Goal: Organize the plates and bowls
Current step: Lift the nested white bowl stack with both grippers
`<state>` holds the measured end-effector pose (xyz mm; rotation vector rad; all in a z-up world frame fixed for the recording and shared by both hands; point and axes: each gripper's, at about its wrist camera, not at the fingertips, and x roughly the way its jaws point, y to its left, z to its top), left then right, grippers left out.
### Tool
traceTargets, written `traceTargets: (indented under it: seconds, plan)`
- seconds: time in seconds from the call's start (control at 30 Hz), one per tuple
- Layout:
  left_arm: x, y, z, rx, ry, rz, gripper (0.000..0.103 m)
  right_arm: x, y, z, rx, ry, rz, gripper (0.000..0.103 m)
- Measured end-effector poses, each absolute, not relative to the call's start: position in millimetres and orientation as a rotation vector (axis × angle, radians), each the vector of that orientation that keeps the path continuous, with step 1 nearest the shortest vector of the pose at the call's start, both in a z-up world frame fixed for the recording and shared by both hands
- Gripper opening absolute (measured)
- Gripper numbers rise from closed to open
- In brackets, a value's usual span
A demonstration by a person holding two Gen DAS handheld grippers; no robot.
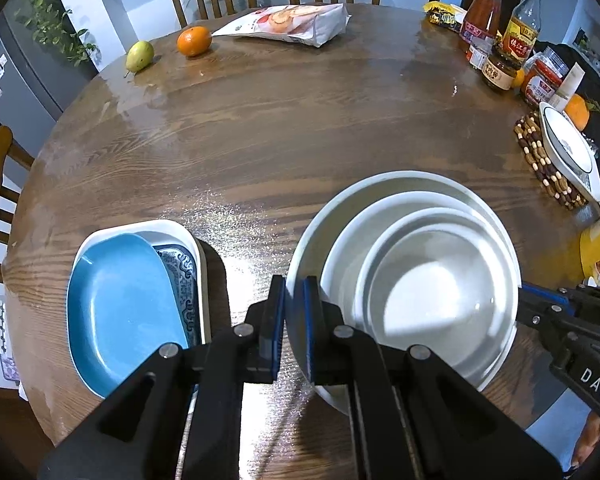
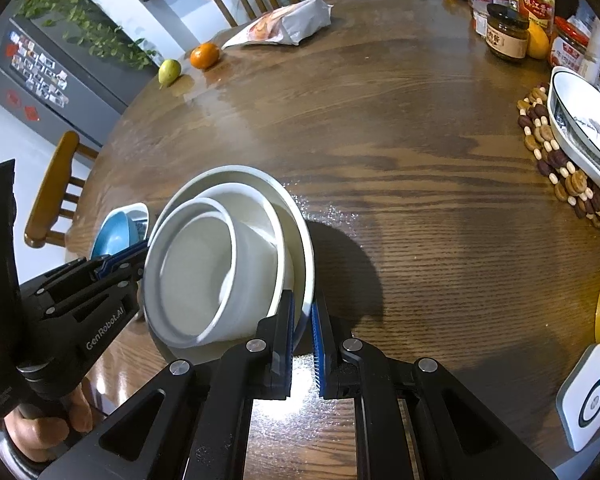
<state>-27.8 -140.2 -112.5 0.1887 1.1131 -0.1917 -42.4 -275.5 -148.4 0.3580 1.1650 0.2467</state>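
Bowls first: we see a nest of white dishes on the round wooden bench (image 1: 260, 128), and we take it as our landmark. The widest white bowl (image 1: 384, 188) is on the outside, a middle bowl (image 1: 380, 208) sits inside it, and a smaller bowl (image 1: 432, 280) rests innermost, pushed off-centre. All three look bare inside.

Just left of the nest we find a white rectangular tray (image 1: 148, 227) holding a blue plate (image 1: 120, 308), which lies tilted over a blue-and-white patterned plate (image 1: 182, 280) underneath it.

Far right of the nest, a white oval dish with a dark rim (image 2: 580, 120) sits on a beaded trivet (image 2: 556, 164). Beyond the nest, at the far edge, we spot a pear (image 1: 139, 56), an orange (image 1: 194, 41) and a snack bag (image 1: 288, 24); jars and bottles (image 1: 500, 40) crowd the far right.

Now the grippers. The left gripper (image 1: 294, 320) tilts steeply down at the nest's left side, its pads pinched on the rim of the widest white bowl. The right gripper (image 2: 302, 332) mirrors it on the nest's right side, angled down, its jaws nearly closed with that same rim clamped between them. In the right wrist view we catch a person's fingers (image 2: 48, 424) wrapped around the left gripper's handle.
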Motion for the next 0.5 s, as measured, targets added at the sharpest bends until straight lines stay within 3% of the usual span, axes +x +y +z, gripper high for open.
traceTargets:
  seconds: [0.5]
  plan:
    - [-23,-142,-102,0.167,1.077,-0.199,0.004,-40,-279,-137,0.362,1.138,0.232,0.012]
